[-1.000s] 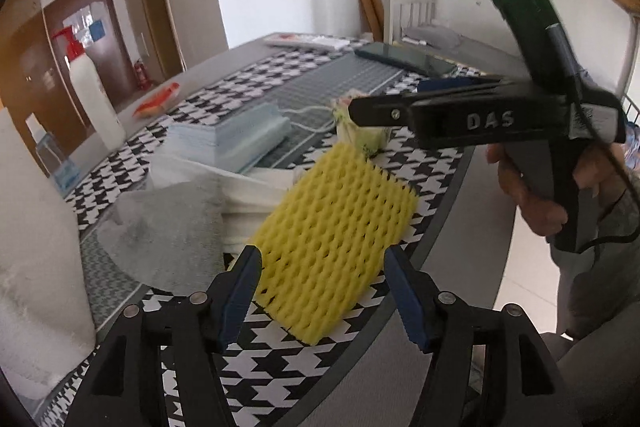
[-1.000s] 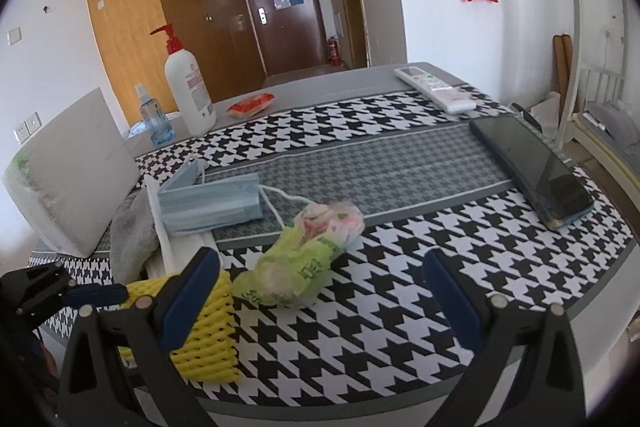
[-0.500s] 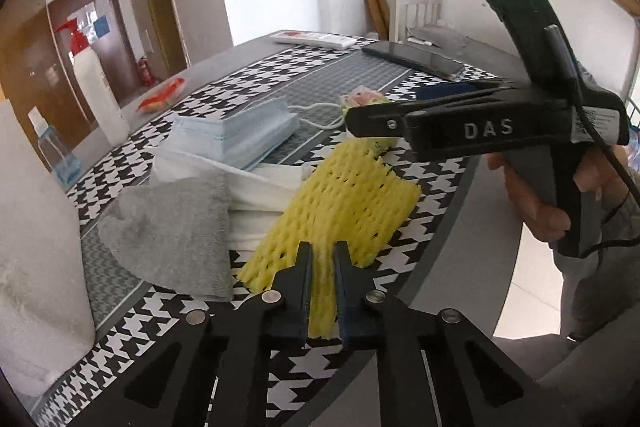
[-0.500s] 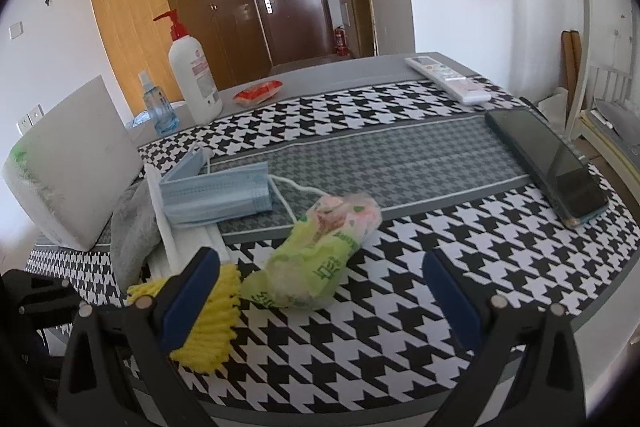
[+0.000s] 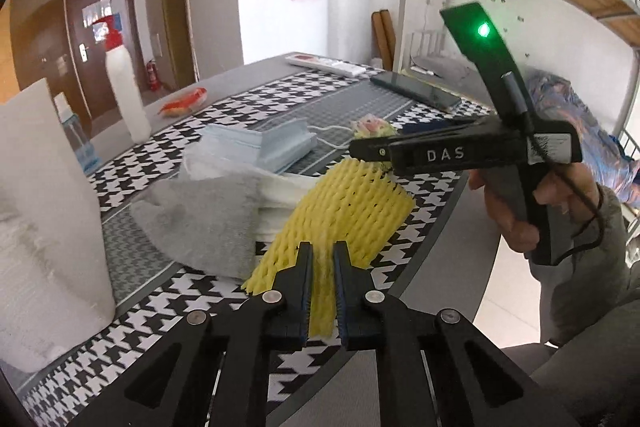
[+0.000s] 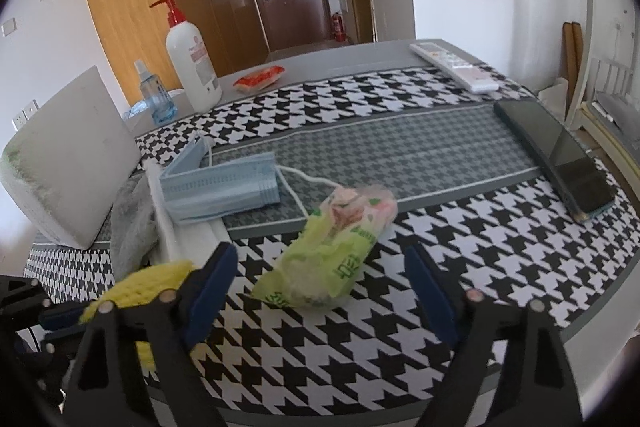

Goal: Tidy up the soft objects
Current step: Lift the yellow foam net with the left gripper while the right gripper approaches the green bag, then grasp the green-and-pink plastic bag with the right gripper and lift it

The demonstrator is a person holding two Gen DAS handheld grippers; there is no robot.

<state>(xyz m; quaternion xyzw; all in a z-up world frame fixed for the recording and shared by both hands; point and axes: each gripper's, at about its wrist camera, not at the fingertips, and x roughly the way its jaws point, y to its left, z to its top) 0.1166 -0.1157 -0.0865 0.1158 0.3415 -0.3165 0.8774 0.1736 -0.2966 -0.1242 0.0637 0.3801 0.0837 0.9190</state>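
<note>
On a houndstooth-covered table in a dormitory room, the left gripper is pinched shut on one edge of a yellow foam net, while the right gripper hangs wide open and empty above a green plastic bag. The sorting looks barely begun: one net, one bag, one stack of blue face masks, one grey cloth and some white sheets lie loosely heaped near the table's front edge.
</note>
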